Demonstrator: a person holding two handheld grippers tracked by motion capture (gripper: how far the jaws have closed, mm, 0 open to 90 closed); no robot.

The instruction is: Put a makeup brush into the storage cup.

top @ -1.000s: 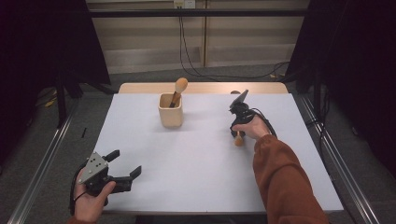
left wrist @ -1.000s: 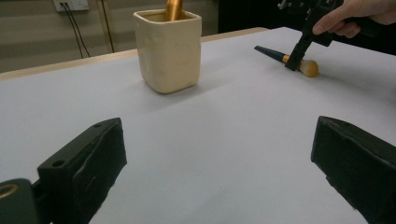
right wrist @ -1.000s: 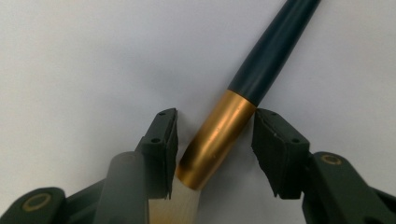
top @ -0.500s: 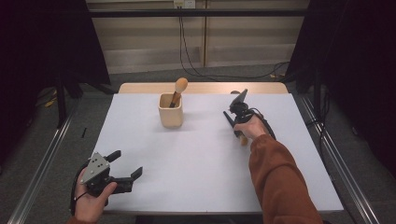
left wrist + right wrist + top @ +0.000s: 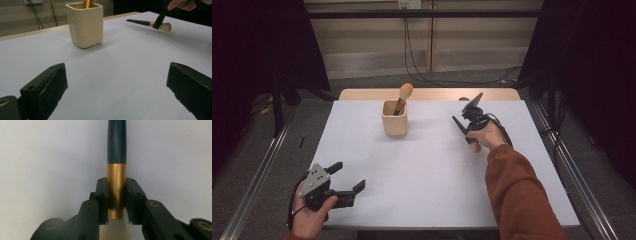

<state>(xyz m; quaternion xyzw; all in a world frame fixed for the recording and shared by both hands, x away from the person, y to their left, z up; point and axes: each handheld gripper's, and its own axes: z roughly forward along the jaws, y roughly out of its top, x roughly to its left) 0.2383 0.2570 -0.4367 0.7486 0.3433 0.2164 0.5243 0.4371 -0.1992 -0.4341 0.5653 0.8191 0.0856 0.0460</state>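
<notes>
A make-up brush (image 5: 116,150) with a dark handle, gold ferrule and pale bristles is in my right gripper (image 5: 116,187), which is shut on the ferrule. In the high view the right gripper (image 5: 470,139) is at the table's right rear, and the brush (image 5: 458,126) lies slanted in it just above the white top. The left gripper view shows that brush (image 5: 140,22) nearly level. A cream square cup (image 5: 394,120) (image 5: 85,23) stands at the rear centre with a second brush (image 5: 403,94) upright in it. My left gripper (image 5: 348,176) (image 5: 117,87) rests open at the front left, with nothing between its fingers.
The white table (image 5: 422,185) has a wooden strip (image 5: 427,94) along its far edge. Metal rails (image 5: 257,180) run down both sides of it. Cables (image 5: 412,60) hang at the wall behind.
The right hand has shifted slightly, and the brush under it now sits in the gripper just above the table. The left hand has stayed put.
</notes>
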